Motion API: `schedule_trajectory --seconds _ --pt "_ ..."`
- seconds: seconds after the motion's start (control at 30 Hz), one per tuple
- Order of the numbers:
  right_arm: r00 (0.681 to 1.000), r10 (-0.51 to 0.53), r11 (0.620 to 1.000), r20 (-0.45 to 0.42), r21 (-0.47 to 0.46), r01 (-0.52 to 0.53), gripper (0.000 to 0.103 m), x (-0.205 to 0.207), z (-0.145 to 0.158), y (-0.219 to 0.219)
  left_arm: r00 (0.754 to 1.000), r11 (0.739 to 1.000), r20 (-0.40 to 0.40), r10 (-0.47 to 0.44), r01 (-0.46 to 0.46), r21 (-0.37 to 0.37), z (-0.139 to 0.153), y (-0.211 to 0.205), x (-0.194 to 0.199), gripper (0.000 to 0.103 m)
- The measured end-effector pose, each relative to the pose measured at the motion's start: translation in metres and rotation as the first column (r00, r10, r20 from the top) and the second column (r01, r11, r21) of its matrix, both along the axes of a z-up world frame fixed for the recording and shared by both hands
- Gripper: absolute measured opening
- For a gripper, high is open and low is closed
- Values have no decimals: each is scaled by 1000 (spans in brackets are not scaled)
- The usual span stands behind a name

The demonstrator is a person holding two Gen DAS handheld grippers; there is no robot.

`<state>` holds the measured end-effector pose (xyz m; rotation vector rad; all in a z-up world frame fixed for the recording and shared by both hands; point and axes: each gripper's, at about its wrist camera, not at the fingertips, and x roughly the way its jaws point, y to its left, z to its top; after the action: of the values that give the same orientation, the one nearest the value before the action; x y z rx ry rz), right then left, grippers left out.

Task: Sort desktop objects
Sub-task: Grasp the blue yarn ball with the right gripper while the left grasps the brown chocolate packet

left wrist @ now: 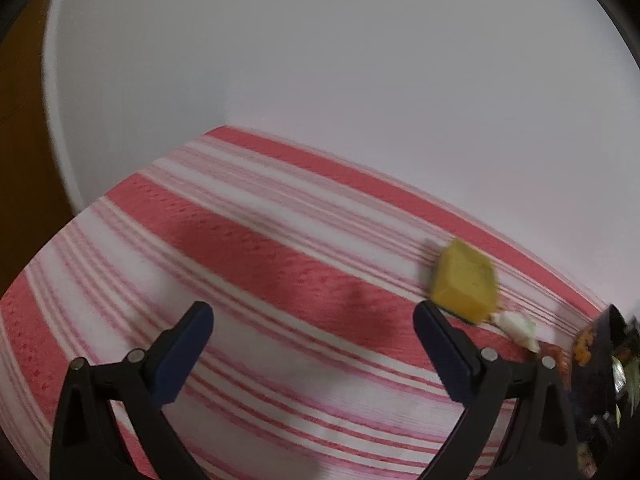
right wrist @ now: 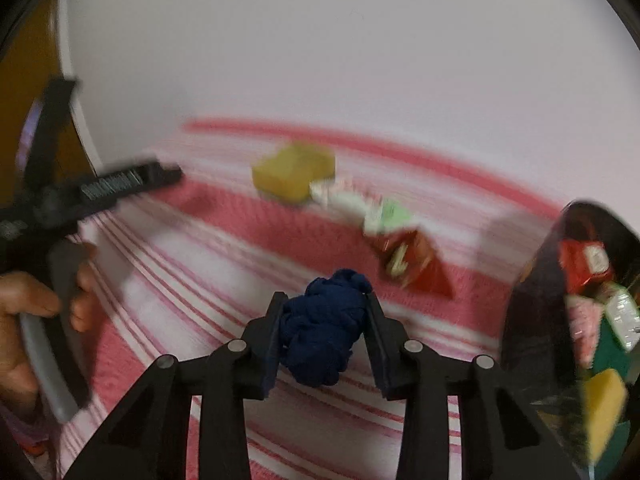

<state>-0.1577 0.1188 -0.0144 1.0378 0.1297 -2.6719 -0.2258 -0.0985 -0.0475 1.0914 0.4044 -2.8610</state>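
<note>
My right gripper [right wrist: 325, 320] is shut on a crumpled dark blue cloth [right wrist: 324, 332] and holds it above the red-and-white striped tablecloth [right wrist: 168, 280]. My left gripper [left wrist: 314, 322] is open and empty over the cloth; its body, held by a hand, shows in the right wrist view [right wrist: 100, 188] at the left. A yellow sponge [left wrist: 466, 284] lies just beyond its right finger and also shows in the right wrist view [right wrist: 294, 176]. Beside it lie white-green packets [right wrist: 360, 204] and a red packet [right wrist: 416, 264].
A dark bowl [right wrist: 536, 292] at the right holds red, pink and green packets and a yellow sponge; its edge shows in the left wrist view [left wrist: 600, 360]. A white wall [left wrist: 320, 60] stands behind the table. The table's left edge meets a brown surface [left wrist: 24, 120].
</note>
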Motion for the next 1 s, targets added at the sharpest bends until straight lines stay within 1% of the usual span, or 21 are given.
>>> schedule_trajectory --seconds 0.07,0.1,0.13,0.2,0.23,0.3,0.33,0.4,0.47,0.53,0.6,0.63,0.7,0.73,0.8,0.83,0.9,1.0 --pt "995 -16 999 -98 -33 13 40 17 17 11 996 997 -34 -77 77 0 4 11 3 98" --pt "985 -42 998 -165 -52 34 40 29 28 20 992 993 -48 -116 116 4 6 17 4 98" --pt "976 -68 997 -209 -58 57 40 36 35 28 986 987 -60 -157 158 17 7 23 5 98" --pt "945 -134 991 -300 -62 121 40 52 49 45 974 973 -58 -219 222 67 7 35 6 98" --pt "924 -164 986 -345 -63 152 40 60 55 55 967 961 -49 -249 253 115 6 42 7 98" --pt "885 -222 974 -409 -65 215 40 69 62 72 960 943 -34 -278 279 183 4 53 7 98" --pt "873 -240 970 -424 -64 235 40 70 64 78 960 940 -24 -280 279 197 2 62 8 98" --pt "859 -258 964 -441 -63 257 40 68 65 87 959 941 -5 -282 278 192 0 77 10 98" --pt "845 -277 957 -457 -54 284 40 69 65 96 952 936 1 -305 299 185 1 97 14 98" --pt "841 -291 953 -455 -59 297 40 68 64 107 949 937 -1 -316 312 156 4 118 19 98" --pt "829 -303 940 -471 -5 341 40 68 61 116 945 937 -5 -327 325 130 6 132 19 98" --pt "824 -323 933 -465 -8 361 40 68 60 119 945 938 -5 -328 326 117 7 135 20 97" --pt "837 -355 930 -416 -64 362 40 65 61 130 953 947 -20 -303 304 104 11 134 21 97" --pt "838 -354 931 -416 -70 358 40 65 63 134 957 951 -25 -288 289 110 10 130 19 97" --pt "832 -345 930 -435 -37 366 40 64 66 138 963 953 17 -270 265 147 5 121 9 97" --pt "836 -343 932 -429 -48 358 40 64 67 143 963 952 29 -266 258 165 3 115 7 97" --pt "837 -357 931 -415 -88 354 40 65 71 153 967 951 23 -255 246 187 5 111 6 97" --pt "820 -395 916 -415 -101 389 40 69 75 163 961 946 15 -277 270 182 8 122 10 97"
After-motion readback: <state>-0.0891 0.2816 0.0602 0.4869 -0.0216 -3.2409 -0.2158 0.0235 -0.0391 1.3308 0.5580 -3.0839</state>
